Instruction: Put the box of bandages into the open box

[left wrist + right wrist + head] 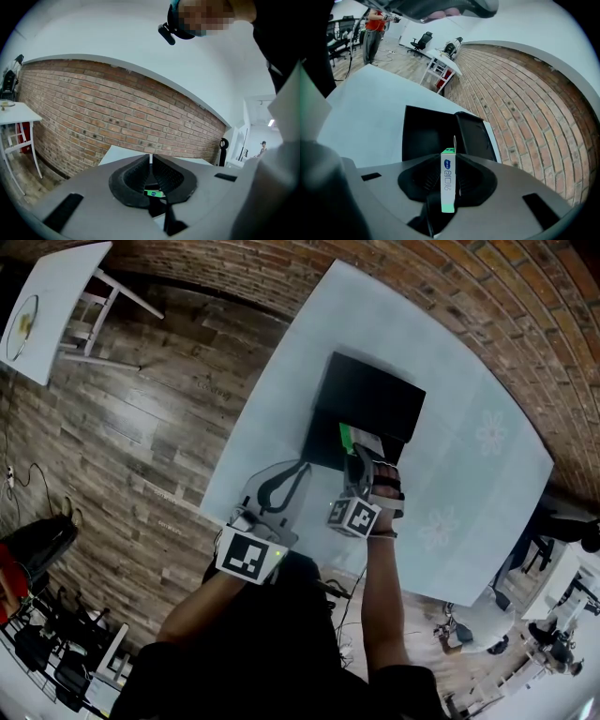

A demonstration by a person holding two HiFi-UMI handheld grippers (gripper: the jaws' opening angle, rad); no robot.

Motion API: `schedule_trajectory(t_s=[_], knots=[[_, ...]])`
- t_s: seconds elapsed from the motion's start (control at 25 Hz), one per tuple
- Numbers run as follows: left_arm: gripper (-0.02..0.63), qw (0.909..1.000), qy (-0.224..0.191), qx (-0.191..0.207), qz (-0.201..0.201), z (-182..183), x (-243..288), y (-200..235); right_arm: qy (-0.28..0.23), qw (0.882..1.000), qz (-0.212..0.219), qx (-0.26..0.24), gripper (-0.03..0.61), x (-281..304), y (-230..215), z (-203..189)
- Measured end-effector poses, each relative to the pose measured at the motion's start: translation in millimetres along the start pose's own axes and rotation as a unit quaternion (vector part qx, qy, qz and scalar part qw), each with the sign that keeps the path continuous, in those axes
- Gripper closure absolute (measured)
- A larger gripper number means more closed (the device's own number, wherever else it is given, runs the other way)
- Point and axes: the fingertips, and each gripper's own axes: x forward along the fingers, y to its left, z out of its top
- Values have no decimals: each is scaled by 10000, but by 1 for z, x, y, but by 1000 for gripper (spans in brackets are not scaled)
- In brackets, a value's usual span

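My right gripper (361, 460) is shut on the box of bandages (359, 440), a narrow white and green carton. It hangs at the near edge of the black open box (375, 399), over the middle of the table. In the right gripper view the carton (447, 180) stands on end between the jaws of the right gripper (452, 157). Beyond it lies the black open box (426, 136) with its lid (474, 133) folded back on the right. My left gripper (302, 468) rests at the table's near left edge, shut and holding nothing. In its own view the left gripper (151, 159) points at the brick wall.
The pale blue table (450, 493) runs along a brick wall (469, 277). A small white table (52, 296) stands on the wooden floor at the far left. A person in red (372, 28) and office chairs (421, 42) are far off in the room.
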Motion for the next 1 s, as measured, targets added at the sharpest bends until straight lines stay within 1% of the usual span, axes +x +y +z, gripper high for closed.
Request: schedule_trajectory(t_s=[0.16, 0.28, 0.72, 0.88, 1.0], knots=[[566, 10000, 15, 10, 1, -3, 0, 1, 125, 9993, -85, -338, 469, 9, 3, -2], [567, 10000, 30, 18, -9, -4, 0, 1, 141, 9992, -25, -372, 471, 15, 5, -3], [568, 9999, 94, -39, 5, -14, 0, 4, 219, 9984, -138, -500, 471, 34, 3, -14], [566, 9999, 115, -42, -20, -16, -1, 3, 188, 9990, -146, -387, 465, 33, 2, -14], [566, 10000, 72, -68, -10, -15, -3, 4, 215, 9997, 98, -78, 453, 34, 7, -14]])
